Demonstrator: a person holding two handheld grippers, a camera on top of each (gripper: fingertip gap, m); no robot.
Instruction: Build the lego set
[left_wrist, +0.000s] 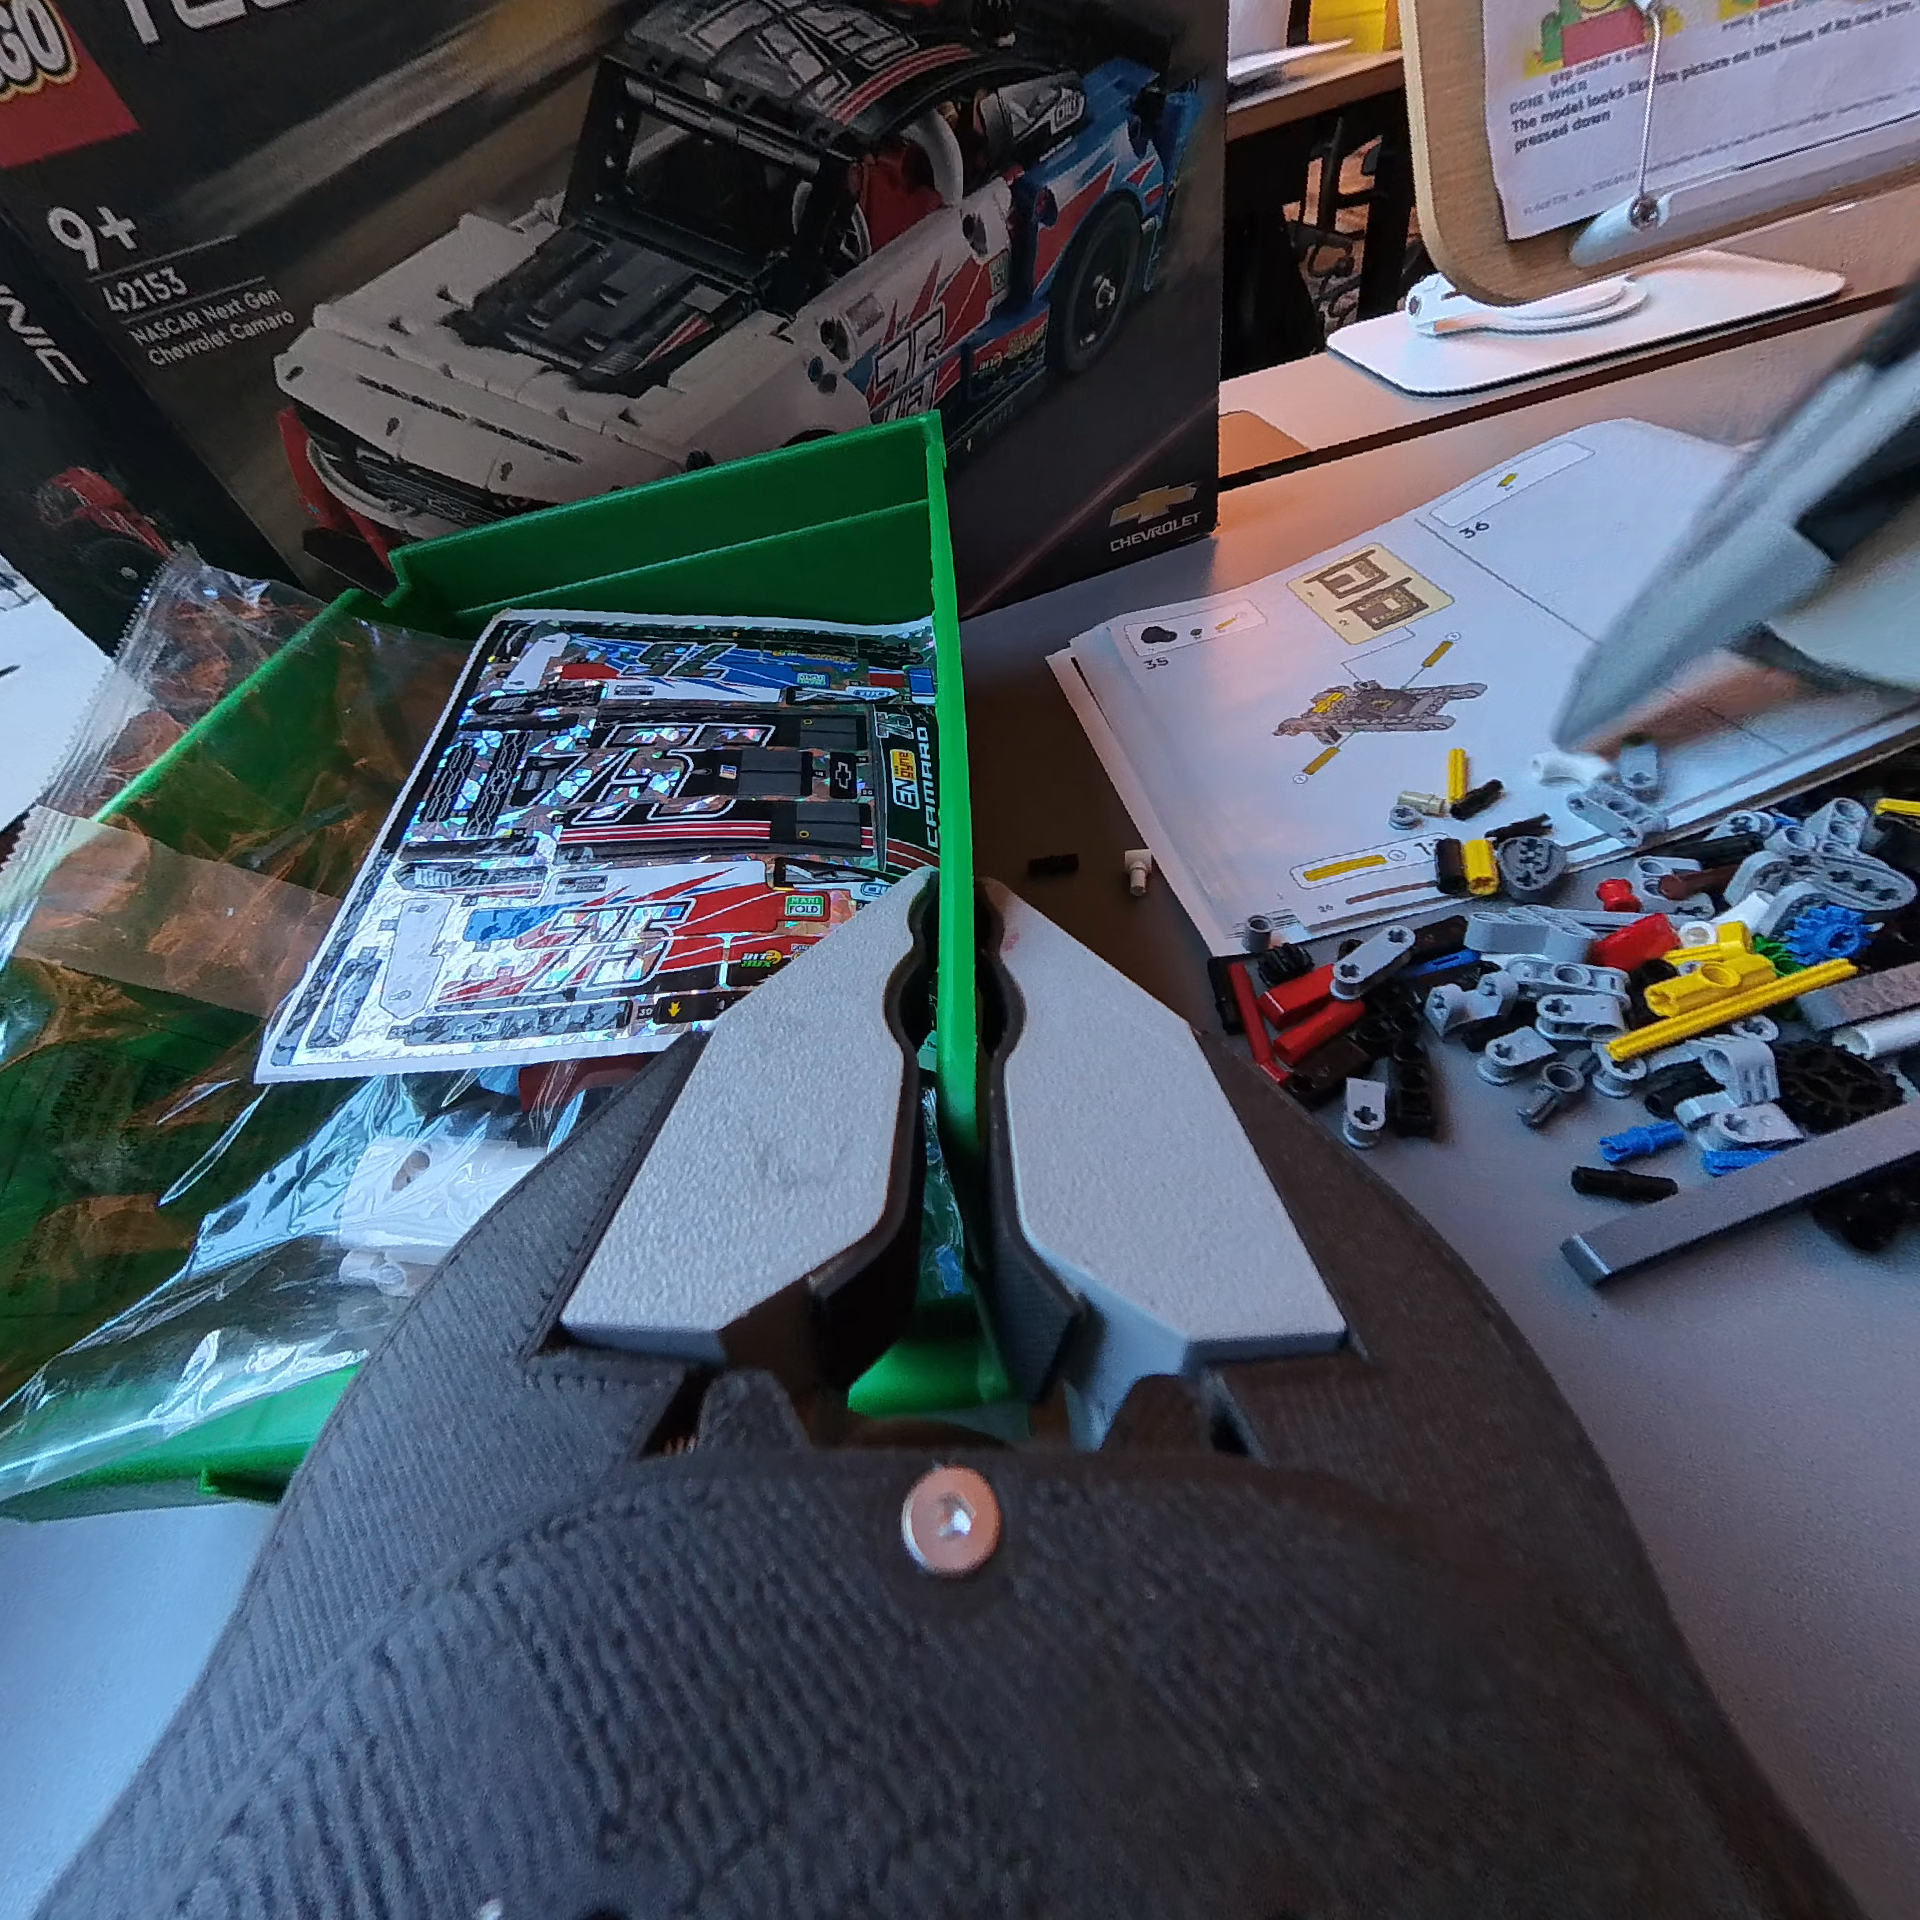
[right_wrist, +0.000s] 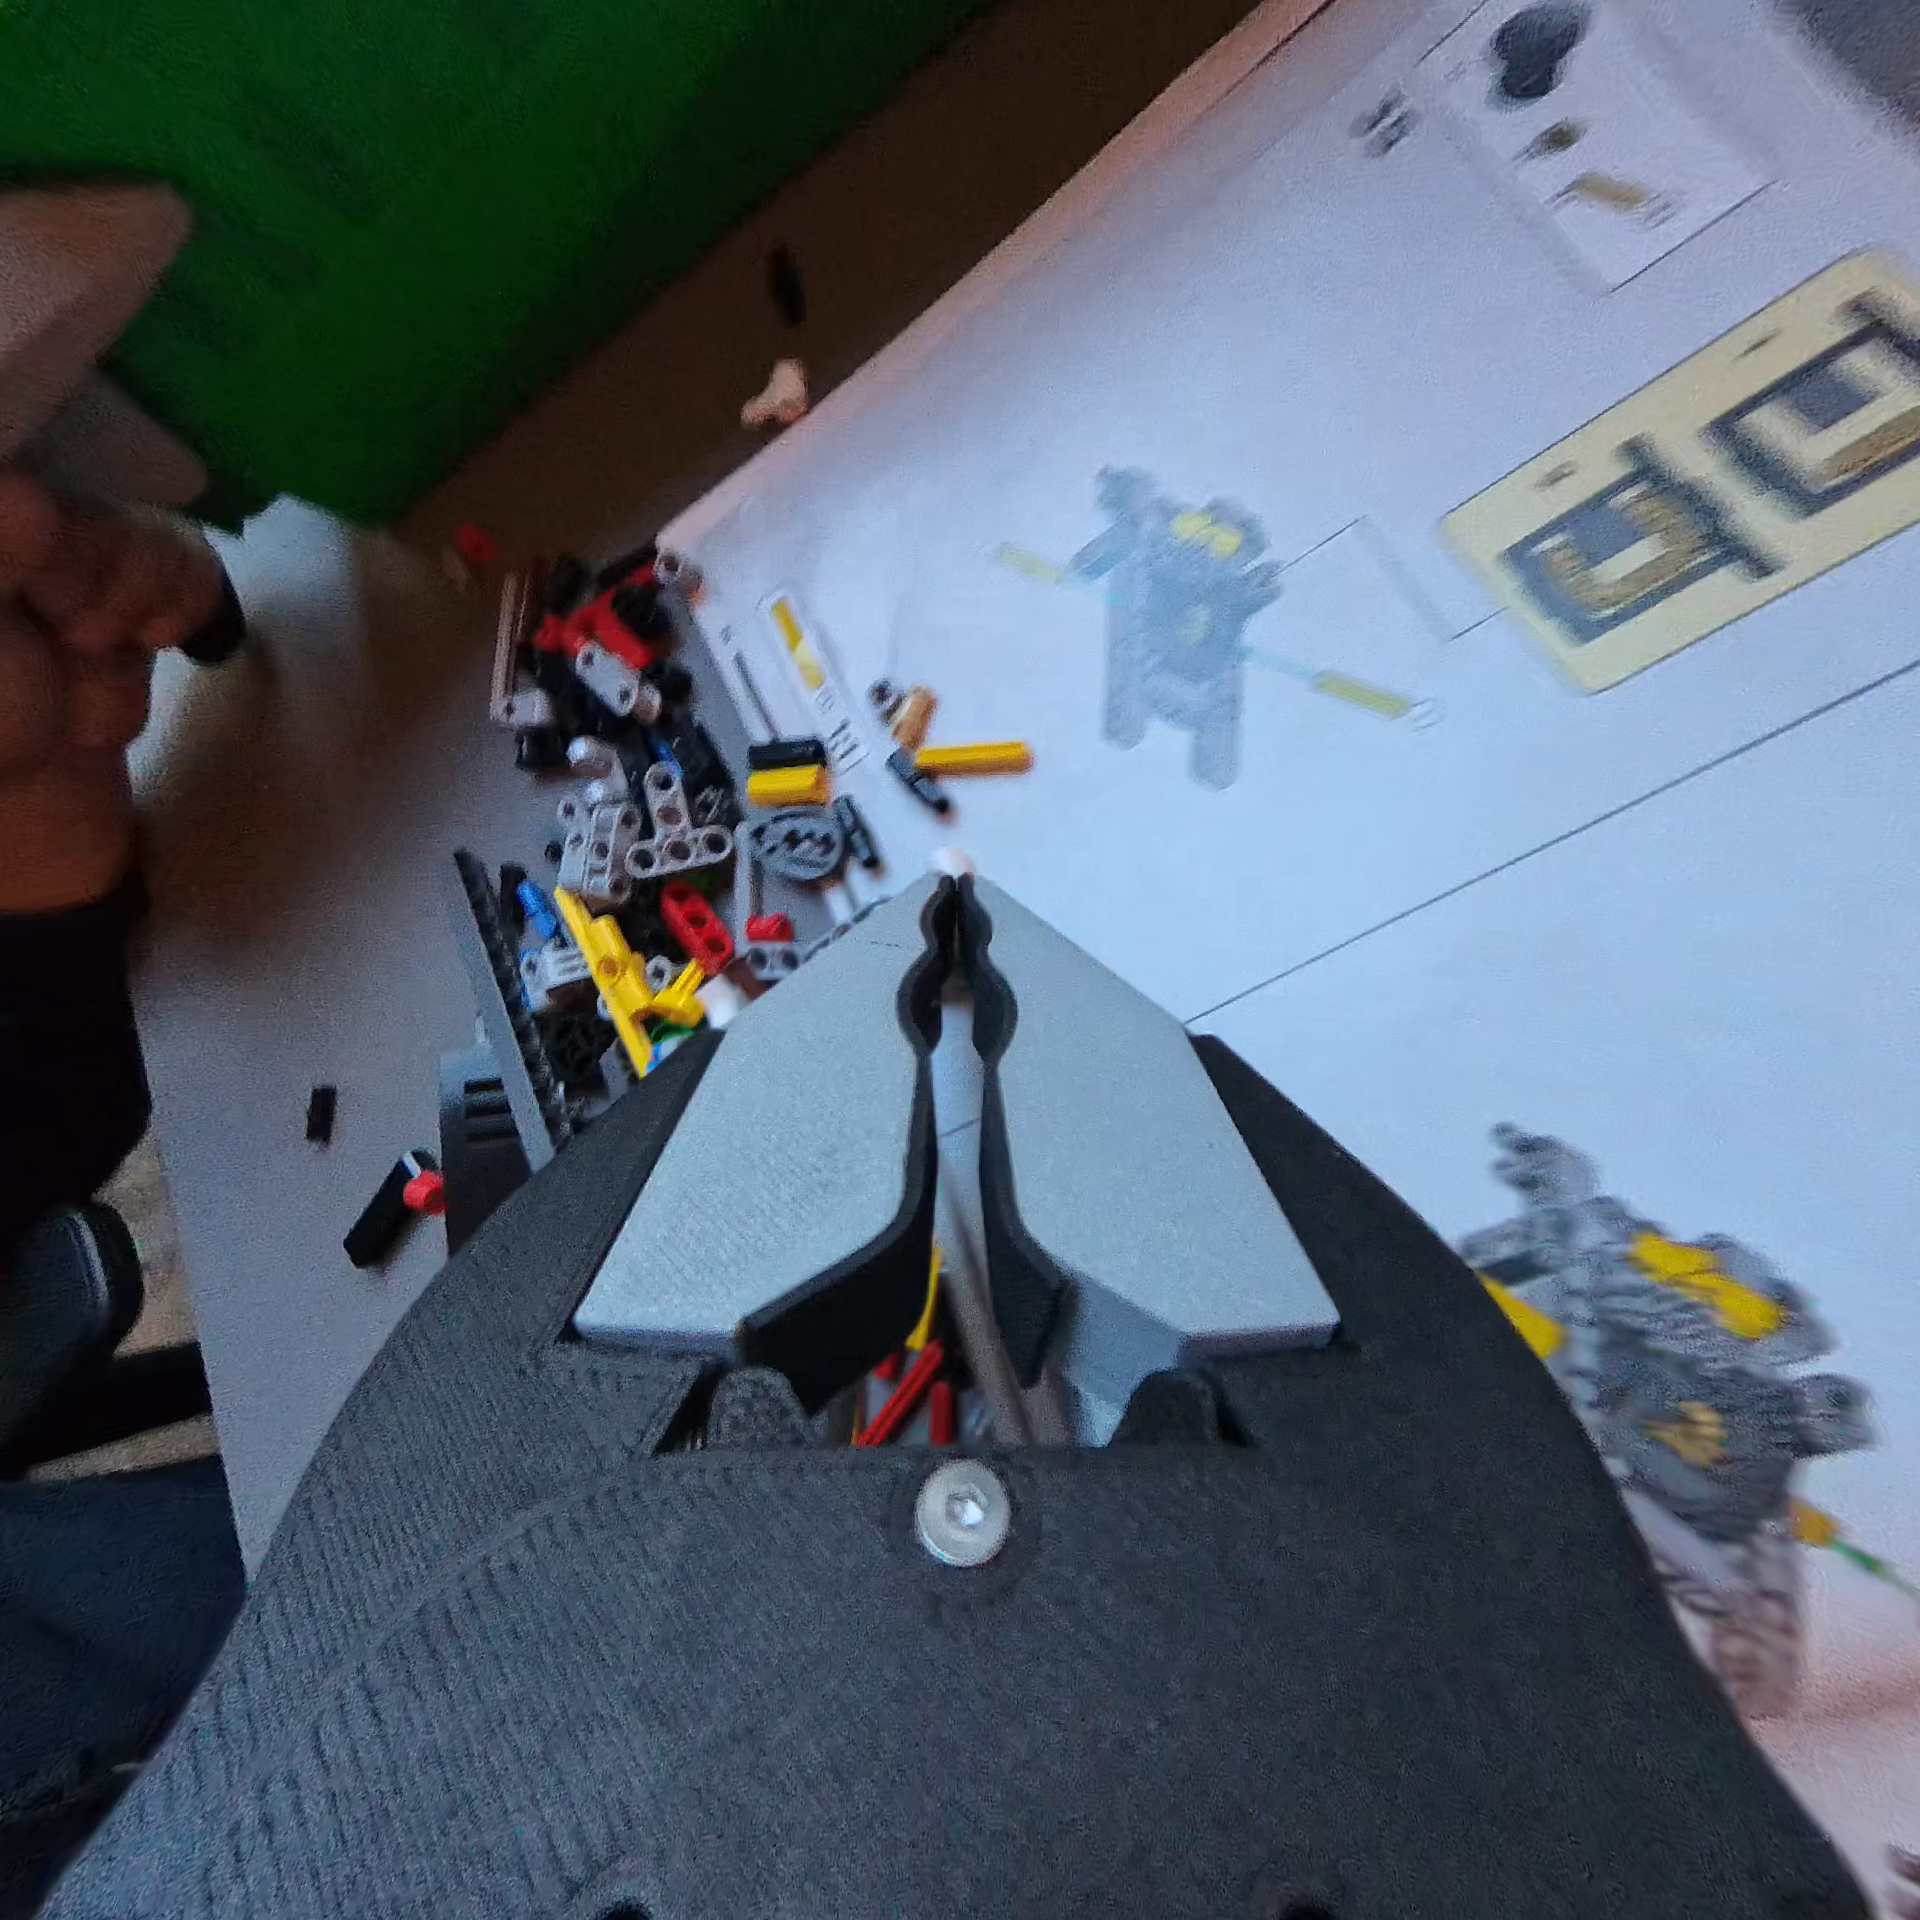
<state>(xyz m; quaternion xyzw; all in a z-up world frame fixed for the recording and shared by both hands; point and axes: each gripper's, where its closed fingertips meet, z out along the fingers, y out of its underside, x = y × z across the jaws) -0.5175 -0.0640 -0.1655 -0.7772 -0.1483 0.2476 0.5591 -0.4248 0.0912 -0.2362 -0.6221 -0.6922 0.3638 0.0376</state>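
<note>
Left wrist view, left tongs (left_wrist: 957, 914) clamping green bin wall (left_wrist: 954, 727), right tongs (right_wrist: 954, 894) closed over booklet (right_wrist: 1351, 831).

Warm, rather dim light is falling across both views, tinting the booklet (left_wrist: 1382, 665) pinkish at its far edge. The sticker sheet (left_wrist: 623, 831) is sparkling with small glints, and the plastic bags (left_wrist: 156, 935) are throwing back orange reflections. The left wrist view is staying mostly sharp, though the right gripper (left_wrist: 1714, 644) is smearing at its right edge. The right wrist view is blurring throughout: bricks (right_wrist: 644, 831), booklet print and the hand (right_wrist: 94, 582) are all soft. Straight lines are bending toward the frame edges.
</note>
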